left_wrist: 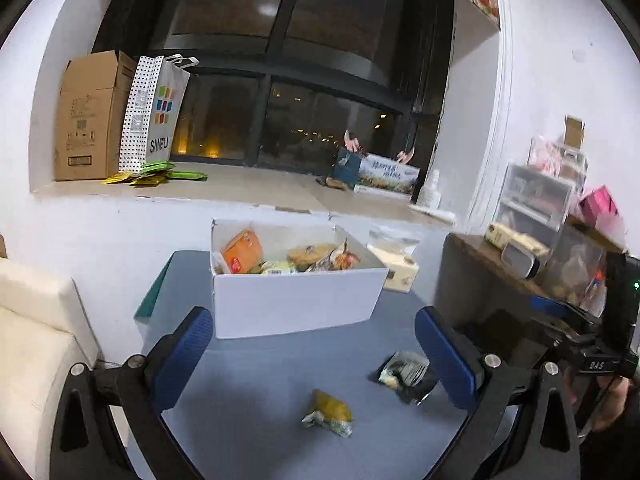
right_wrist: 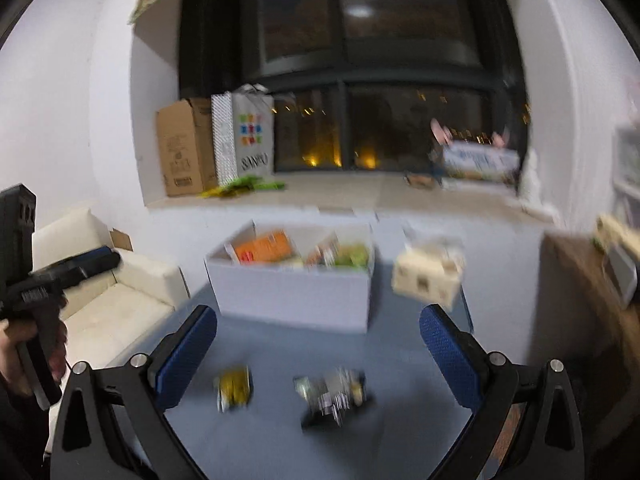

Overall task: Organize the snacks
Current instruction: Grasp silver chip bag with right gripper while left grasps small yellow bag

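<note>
Snacks fill the white box [left_wrist: 296, 300] at twelve o'clock; left hand-held gripper [left_wrist: 316, 356] and right hand-held gripper [right_wrist: 320, 356] gape wide, empty, above the worktop [left_wrist: 248, 400]

1. A blue-grey table [left_wrist: 248, 384] is carrying everything here, standing against the white wall.
2. A white box [left_wrist: 296, 300] is sitting at the table's far side, holding snacks.
3. A yellow snack packet [left_wrist: 330, 412] is lying on the near part of the table.
4. A dark, silvery packet [left_wrist: 404, 372] is lying just to its right, apart from it.
5. A pale tissue pack [left_wrist: 398, 268] is resting beside the box's right end.
</note>
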Demonstrator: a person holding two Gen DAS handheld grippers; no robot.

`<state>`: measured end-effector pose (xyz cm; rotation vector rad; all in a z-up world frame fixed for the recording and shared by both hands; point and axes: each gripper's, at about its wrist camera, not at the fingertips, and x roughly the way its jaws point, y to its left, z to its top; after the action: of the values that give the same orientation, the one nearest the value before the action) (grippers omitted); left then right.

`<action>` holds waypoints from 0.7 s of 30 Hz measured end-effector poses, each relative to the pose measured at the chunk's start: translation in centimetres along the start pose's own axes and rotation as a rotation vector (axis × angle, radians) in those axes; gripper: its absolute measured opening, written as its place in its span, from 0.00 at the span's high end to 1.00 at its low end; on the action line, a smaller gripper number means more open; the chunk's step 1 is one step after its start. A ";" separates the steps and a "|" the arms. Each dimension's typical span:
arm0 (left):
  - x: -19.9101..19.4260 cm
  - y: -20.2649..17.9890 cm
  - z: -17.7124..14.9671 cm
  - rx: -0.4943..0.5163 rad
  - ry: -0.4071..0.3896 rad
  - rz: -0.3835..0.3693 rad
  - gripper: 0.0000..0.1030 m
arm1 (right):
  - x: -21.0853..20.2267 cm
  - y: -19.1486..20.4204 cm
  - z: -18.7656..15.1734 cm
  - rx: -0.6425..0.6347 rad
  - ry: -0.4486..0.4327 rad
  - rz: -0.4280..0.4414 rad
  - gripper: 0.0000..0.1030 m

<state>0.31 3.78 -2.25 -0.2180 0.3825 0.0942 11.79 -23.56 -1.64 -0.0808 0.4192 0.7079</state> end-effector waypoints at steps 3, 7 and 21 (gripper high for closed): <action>0.0 0.0 -0.7 -0.003 0.013 0.011 0.00 | -0.6 -1.6 -2.5 0.005 0.057 -0.051 0.00; 0.3 -0.2 -1.4 0.004 0.041 0.009 0.00 | -0.5 -3.4 -3.6 0.031 0.086 -0.075 0.00; 0.7 0.3 -3.0 0.007 0.096 -0.005 0.00 | 5.7 -2.0 -4.8 -0.099 0.278 0.000 0.00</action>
<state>-0.17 3.41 -5.33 -0.2167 0.4775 0.0776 15.29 -22.64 -8.44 -0.2750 0.6494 0.7196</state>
